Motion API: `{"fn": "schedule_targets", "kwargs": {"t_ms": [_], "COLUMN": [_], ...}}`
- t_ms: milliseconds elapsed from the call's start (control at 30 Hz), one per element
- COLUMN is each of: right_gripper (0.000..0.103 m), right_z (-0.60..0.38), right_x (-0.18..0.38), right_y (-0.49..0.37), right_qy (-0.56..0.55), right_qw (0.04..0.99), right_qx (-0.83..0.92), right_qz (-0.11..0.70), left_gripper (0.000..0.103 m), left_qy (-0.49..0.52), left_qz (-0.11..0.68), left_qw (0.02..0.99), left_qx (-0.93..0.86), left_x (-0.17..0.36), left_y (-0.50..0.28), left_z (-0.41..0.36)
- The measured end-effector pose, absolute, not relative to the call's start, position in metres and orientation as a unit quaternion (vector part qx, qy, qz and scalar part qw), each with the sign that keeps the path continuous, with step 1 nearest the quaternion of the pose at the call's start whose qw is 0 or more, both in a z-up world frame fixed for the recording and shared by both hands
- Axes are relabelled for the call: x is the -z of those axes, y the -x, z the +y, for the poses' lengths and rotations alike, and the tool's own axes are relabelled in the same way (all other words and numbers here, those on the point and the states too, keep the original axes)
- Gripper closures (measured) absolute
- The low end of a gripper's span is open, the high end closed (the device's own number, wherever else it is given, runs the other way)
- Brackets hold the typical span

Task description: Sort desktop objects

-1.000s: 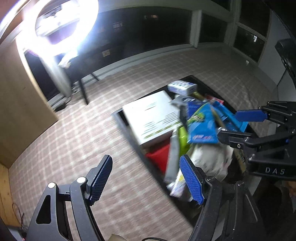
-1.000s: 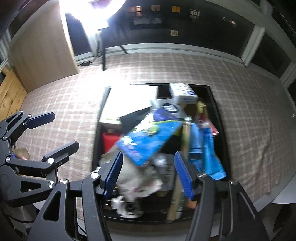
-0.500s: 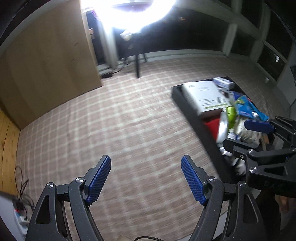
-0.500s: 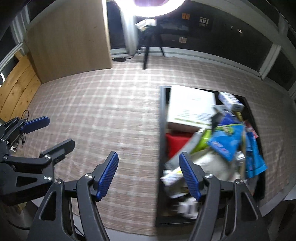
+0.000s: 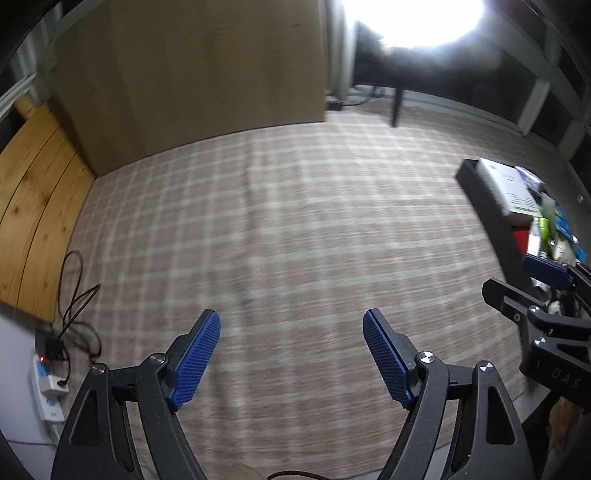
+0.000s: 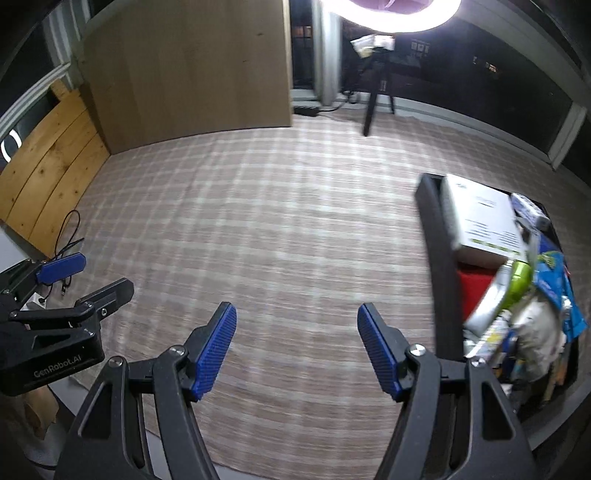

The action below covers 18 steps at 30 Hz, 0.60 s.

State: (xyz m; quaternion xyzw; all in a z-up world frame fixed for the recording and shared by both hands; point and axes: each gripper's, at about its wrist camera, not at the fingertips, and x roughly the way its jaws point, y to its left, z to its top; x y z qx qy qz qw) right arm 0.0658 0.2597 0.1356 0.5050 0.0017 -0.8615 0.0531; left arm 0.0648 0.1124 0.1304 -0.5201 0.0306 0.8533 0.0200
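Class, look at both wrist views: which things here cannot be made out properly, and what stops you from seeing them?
- Contents of the black tray, right wrist view: piled on one another and motion-blurred; only a white box on top reads clearly.
- Same tray, left wrist view: cut off by the right edge and partly behind the right gripper.
- Ring light: overexposed, cut by the top edge.
- Power strip, left wrist view: small, at the edge.

A black tray (image 6: 439, 258) on the checked cloth holds jumbled items (white box (image 6: 480, 225) topmost).
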Motion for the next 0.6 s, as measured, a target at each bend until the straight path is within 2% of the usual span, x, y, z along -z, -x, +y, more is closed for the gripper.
{"fn": "schedule_targets", "kwargs": {"t_ms": [600], "right_gripper": [0.036], "right_z": [0.19], "right_x": [-0.098], "right_y": [-0.047], "right_qy": [-0.525], "right_qw": [0.068], "right_qx": [0.848], "right_qz": [0.01], "left_gripper": [0.023], "left_qy": [0.533], "left_qz": [0.007], "left_qw": [0.003], "left_qx": [-0.846], "left_x": [-0.1], "left_y": [-0.061], "left_z": [0.035]}}
